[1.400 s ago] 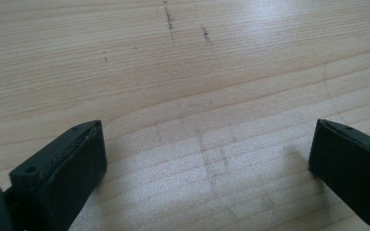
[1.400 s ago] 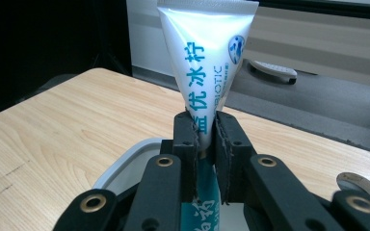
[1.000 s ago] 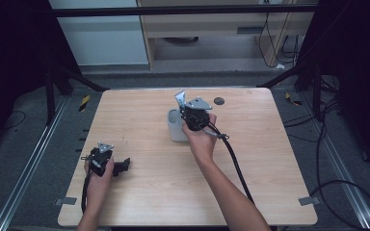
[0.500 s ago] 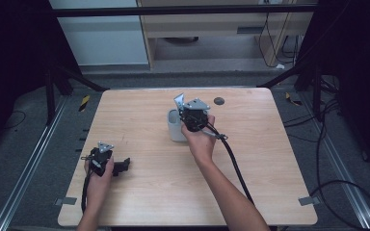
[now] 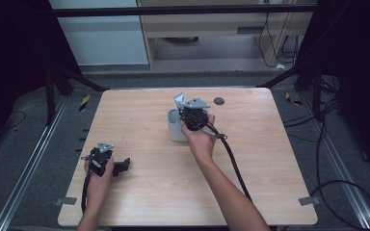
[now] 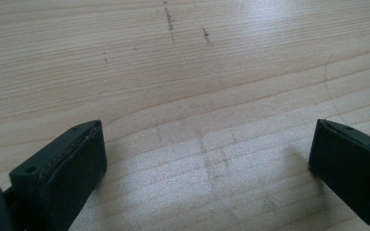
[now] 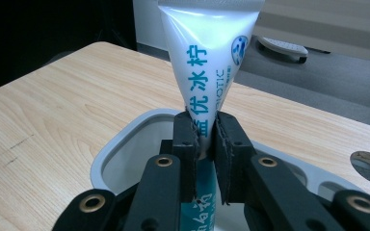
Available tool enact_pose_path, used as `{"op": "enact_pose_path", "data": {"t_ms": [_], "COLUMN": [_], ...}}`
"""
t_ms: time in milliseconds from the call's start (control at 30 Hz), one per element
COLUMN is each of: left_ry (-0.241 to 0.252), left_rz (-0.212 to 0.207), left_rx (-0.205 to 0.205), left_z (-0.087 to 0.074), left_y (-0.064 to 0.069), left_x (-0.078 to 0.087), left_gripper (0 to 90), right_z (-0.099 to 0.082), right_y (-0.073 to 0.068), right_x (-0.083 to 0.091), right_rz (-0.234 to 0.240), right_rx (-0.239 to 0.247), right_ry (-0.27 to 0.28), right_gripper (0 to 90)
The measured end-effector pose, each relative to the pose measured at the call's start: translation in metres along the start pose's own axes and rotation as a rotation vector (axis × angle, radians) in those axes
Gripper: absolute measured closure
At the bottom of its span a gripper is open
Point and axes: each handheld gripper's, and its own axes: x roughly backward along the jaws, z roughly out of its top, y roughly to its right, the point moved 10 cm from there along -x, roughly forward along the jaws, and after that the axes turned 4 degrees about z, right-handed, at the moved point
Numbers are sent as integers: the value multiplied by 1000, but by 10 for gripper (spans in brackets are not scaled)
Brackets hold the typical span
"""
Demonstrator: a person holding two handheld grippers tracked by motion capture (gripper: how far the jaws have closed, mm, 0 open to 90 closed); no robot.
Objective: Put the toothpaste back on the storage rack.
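Pinching a white tube (image 7: pixel 207 72) with blue lettering between its two black jaws, the right claw (image 7: pixel 203 139) holds it upright, crimped end uppermost, over the open mouth of a pale grey cup (image 7: pixel 125 149) with rounded corners; the tube's lower end, dark teal, reaches down between the jaws toward the inside of the cup. In the high view the right claw (image 5: pixel 187 109) sits at the middle of the wooden bench (image 5: pixel 139 120), toward its far edge, with the tube (image 5: pixel 178 102) standing up just beside its grey top plate and the cup (image 5: pixel 175 126) just below it. A small dark round spot (image 5: pixel 218 101) lies on the bench near the far edge, a little to the right of that hand. The left claw (image 5: pixel 120 166) rests low at the near left part of the bench, well apart from the cup; its jaws stand wide with bare wood between them (image 6: pixel 207 159).
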Motion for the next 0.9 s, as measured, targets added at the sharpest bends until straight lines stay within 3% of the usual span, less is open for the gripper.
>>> {"op": "enact_pose_path", "data": {"t_ms": [900], "left_ry": [-2], "left_rz": [0], "left_rx": [-2], "left_z": [0], "left_y": [0], "left_x": [0], "left_gripper": [0], "right_z": [1], "right_y": [2], "right_x": [1], "right_rz": [11], "right_rx": [-4], "right_ry": [-15], "right_gripper": [788]}}
